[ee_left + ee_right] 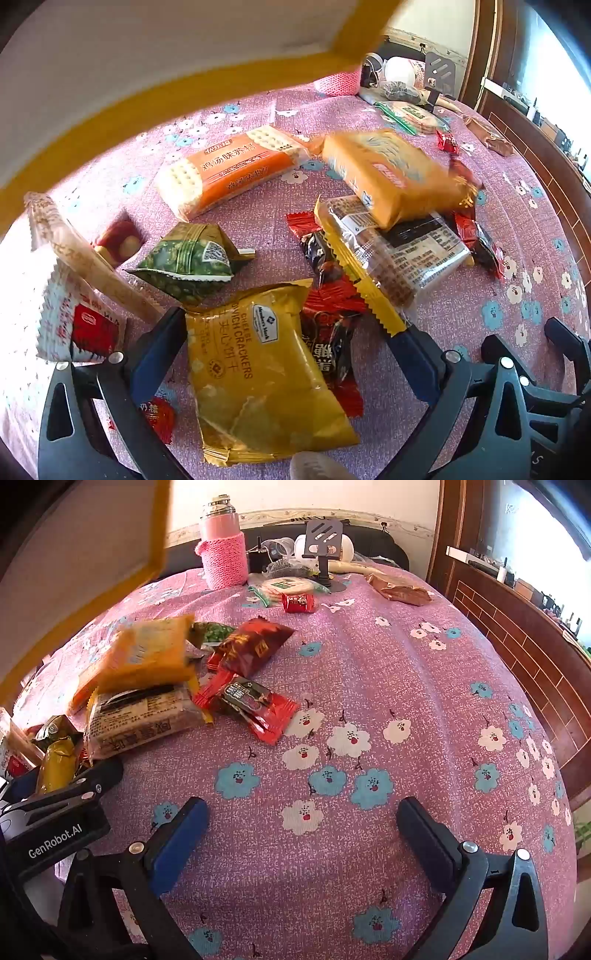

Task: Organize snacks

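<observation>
Left wrist view: your left gripper (pixel 284 343) is low over the snack pile w/ its jaws apart, and the yellow cheese cracker pack (pixel 258 373) lies between them on the tabletop (pixel 480 273), not yet clamped. Close on the pack's body, not the crimped end, so it won't slip. Watch the red candy wrapper (pixel 332 332) tucked under its right edge and the clear-wrapped biscuit pack (pixel 391 251) touching your right finger; shift left a bit so you grab just 1 item. The orange cracker pack (pixel 391 173) looks blurred, lying atop the clear one. The green pea packet (pixel 188 262) and the long soda cracker pack (pixel 229 170) sit beyond. A yellow-edged box (pixel 184 88) looms above the pile, prob the place to sort into.

Right wrist view: your right gripper (pixel 301 834) sits spread wide and empty over bare floral cloth, well apart from the pile at its left. It's angled down and forward, level. The pink flask (pixel 223 542) stands at the far edge.
</observation>
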Motion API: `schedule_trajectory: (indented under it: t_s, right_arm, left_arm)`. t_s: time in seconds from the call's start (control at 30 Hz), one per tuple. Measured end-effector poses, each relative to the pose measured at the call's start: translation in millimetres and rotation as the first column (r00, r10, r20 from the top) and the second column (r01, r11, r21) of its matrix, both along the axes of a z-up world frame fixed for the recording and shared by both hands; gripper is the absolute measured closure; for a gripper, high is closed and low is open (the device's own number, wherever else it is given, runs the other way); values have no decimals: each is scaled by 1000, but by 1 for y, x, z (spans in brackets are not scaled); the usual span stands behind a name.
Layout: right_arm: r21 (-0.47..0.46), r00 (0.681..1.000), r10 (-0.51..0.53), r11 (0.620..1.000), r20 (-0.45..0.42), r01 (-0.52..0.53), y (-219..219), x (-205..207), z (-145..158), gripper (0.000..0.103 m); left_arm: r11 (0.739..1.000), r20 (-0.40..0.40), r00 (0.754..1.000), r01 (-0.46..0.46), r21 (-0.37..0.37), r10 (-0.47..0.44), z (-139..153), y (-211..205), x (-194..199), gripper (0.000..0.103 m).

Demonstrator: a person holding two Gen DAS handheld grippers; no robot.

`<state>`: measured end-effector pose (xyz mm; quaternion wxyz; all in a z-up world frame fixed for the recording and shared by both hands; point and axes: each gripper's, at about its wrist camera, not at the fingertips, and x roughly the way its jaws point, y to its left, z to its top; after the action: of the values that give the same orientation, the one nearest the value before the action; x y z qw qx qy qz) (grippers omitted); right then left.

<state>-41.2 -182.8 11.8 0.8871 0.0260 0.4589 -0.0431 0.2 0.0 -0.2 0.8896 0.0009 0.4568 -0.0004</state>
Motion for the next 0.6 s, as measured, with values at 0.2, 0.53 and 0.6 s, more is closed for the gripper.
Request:
schedule_trajectory:
  t_s: [0.2,0.53,0.6]
  right_arm:
    - [3,1000,0,1000,-1,0,0,0,0,0]
    - [2,1000,0,1000,-2,0,0,0,0,0]
    - [1,1000,0,1000,-2,0,0,0,0,0]
  left_arm:
    - [1000,6,1000,-1,-2,1,0,1,0,0]
    - [1000,8,1000,1,0,-1,0,0,0,0]
    - [1000,8,1000,1,0,-1,0,0,0,0]
